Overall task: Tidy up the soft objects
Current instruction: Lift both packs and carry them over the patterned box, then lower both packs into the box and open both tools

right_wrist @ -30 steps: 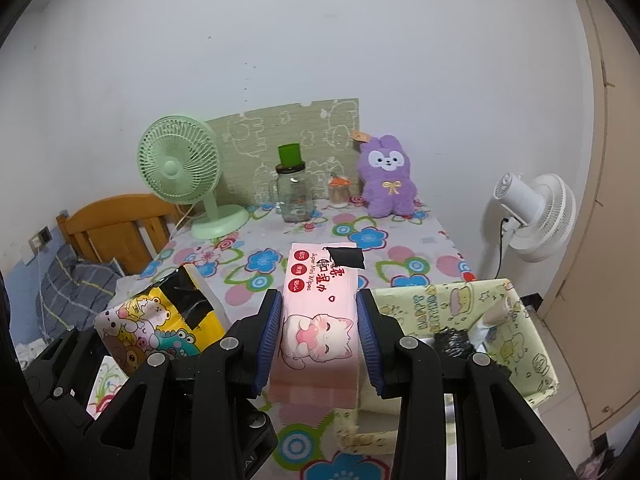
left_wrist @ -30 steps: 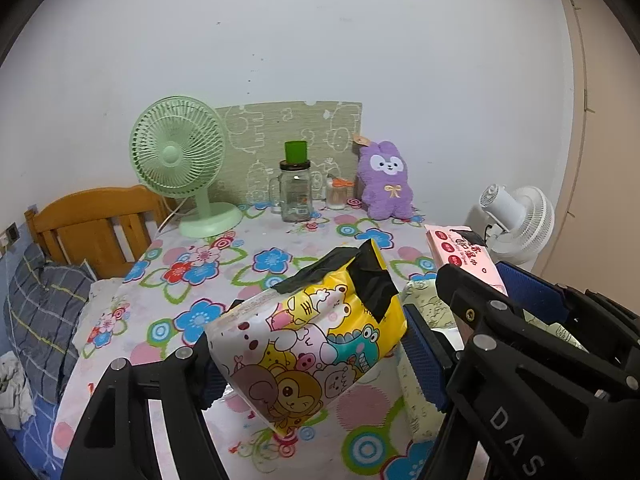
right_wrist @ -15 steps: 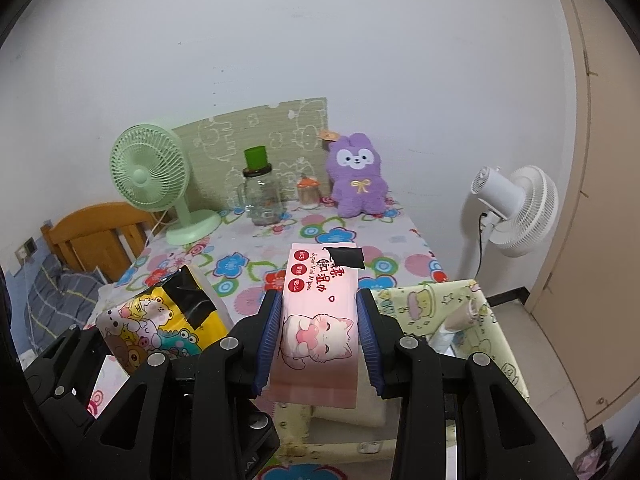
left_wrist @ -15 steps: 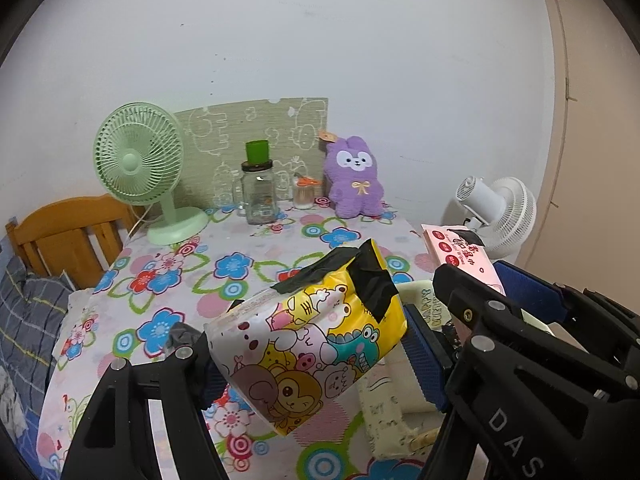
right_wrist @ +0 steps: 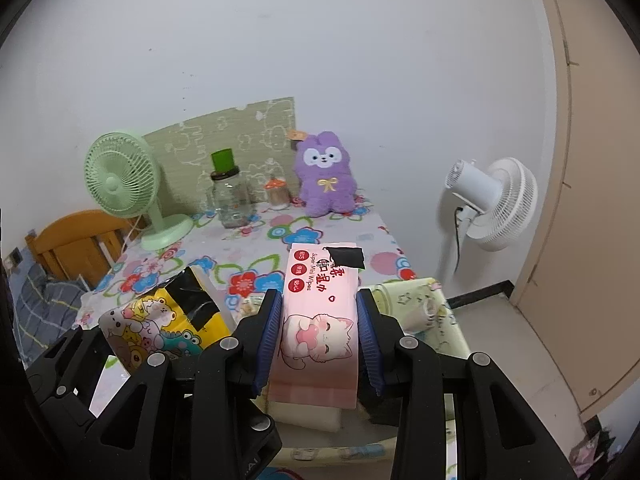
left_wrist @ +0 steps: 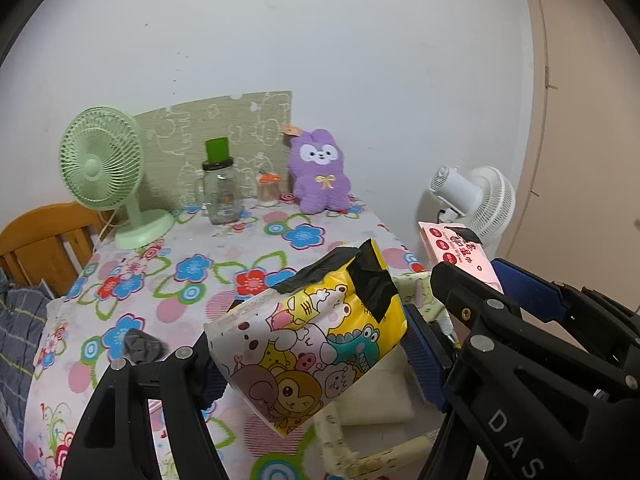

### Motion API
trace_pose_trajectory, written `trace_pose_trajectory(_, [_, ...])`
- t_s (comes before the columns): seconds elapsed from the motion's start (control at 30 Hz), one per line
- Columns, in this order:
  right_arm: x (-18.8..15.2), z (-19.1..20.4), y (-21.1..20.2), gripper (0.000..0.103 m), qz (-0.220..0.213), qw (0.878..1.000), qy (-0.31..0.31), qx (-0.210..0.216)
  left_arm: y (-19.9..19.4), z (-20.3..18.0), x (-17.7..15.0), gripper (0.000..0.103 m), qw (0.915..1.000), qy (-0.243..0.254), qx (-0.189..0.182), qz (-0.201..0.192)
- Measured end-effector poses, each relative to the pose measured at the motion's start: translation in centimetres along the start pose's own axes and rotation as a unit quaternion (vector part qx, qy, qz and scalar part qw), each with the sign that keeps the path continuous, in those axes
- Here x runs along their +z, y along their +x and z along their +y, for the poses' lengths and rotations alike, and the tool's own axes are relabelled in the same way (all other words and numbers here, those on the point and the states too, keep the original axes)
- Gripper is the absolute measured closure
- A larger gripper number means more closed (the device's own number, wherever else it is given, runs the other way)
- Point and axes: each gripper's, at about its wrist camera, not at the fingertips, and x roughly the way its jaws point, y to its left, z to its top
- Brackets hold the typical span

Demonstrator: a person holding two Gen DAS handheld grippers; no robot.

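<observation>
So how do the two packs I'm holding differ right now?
The cartoon animal pack in the left gripper is bulky, yellow and white, and tilted; the pink wipes pack in the right gripper is slimmer and sits straight. The left jaws stand wider than the right. Both are soft, carry black tape, and hang above the fabric bin.

desk fan [left_wrist: 102,168] left | jar [left_wrist: 219,196] middle; plush [left_wrist: 320,176] right (table's [left_wrist: 168,280] rear)

A: Anything different from a moment ago?
B: Both grippers sit farther right now, out over the cloth bin [right_wrist: 436,320] beside the table [left_wrist: 168,280].
A: And around them?
B: The white fan [right_wrist: 496,204] looms closer, and a grey sock [left_wrist: 142,346] now shows on the tablecloth.
</observation>
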Motion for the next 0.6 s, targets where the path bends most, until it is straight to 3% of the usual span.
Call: trace_pose_trajectory(0.6, [-0.6,-4.0,0.7,0.062,0.009,0.999,0.025,-0.028,2.3,-3.6,-0.1,0.026,0.9988,0.025,-0.037,0.021])
